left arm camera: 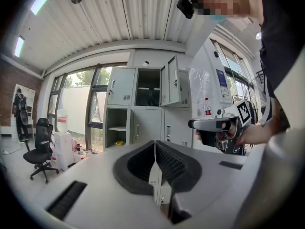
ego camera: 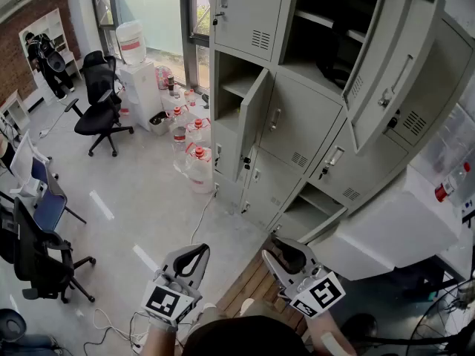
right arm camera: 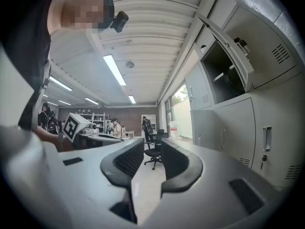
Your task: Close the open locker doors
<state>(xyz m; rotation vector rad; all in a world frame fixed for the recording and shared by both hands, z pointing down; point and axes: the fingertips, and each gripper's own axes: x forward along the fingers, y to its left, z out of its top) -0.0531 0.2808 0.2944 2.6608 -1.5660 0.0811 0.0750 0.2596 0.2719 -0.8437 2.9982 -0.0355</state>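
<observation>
head view
lockers [ego camera: 297,124]: grey bank ahead and below; several doors hang open
middle-left door [ego camera: 252,124]: swung outward; shelved compartment exposed beside it
upper-right doors [ego camera: 404,73]: swung out and overlapping; dark compartment behind them
bottom compartment [ego camera: 312,210]: stands open near the floor
left gripper [ego camera: 199,252]: low at the bottom left, pointing toward the lockers, well apart from them; its marker cube [ego camera: 165,300] sits nearest the person
right gripper [ego camera: 278,249]: low at the bottom right, beside the left gripper, also clear of the lockers
floor: black office chair [ego camera: 100,99] and water dispenser [ego camera: 133,61] by the window; water jugs [ego camera: 194,158] clustered near the lockers' left end

left gripper view
left gripper [left arm camera: 155,144]: pads meet at the tips; nothing between them
lockers: straight ahead beyond the jaws; a top door [left arm camera: 171,85] stands open; one compartment at the left shows its shelf
right gripper: at the right edge, held level in a hand [left arm camera: 257,132]

right gripper view
right gripper [right arm camera: 152,144]: jaws parted by a narrow gap; nothing held; the distant office chair shows through the gap
lockers: along the right side; shut doors with handles at jaw level; an open door [right arm camera: 228,51] juts out overhead
background: people and desks far off, too small to detail
</observation>
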